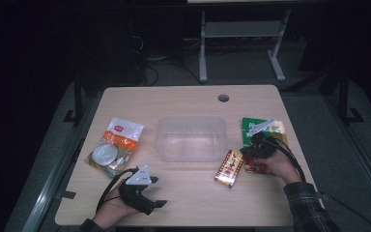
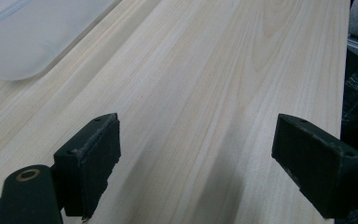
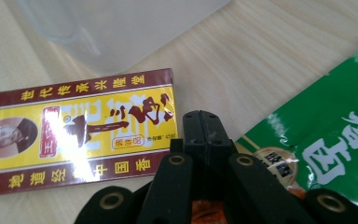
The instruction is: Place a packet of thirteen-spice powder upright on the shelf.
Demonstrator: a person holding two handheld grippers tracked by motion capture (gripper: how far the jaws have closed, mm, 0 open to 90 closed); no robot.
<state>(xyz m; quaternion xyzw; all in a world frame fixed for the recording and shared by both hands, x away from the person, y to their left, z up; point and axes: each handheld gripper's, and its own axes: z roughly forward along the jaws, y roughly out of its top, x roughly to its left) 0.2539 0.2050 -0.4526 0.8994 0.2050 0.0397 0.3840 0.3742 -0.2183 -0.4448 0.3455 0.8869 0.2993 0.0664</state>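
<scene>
- The right gripper [image 3: 204,122] had its jaws pressed together with nothing between them, its tip just beside the yellow box [image 3: 74,130] and the green packet [image 3: 326,140].
- The box lay flat on the worktop [image 1: 183,198], near the clear tub [image 1: 191,137].
- The left gripper [image 2: 196,163] hung wide open over bare wood, holding nothing.

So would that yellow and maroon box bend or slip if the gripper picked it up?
The yellow and maroon box probably stays stiff, given its straight edges and flat faces. Its glossy wrap shows glare, so it may be slippery. Lying flat, it should slide, not roll.
</scene>
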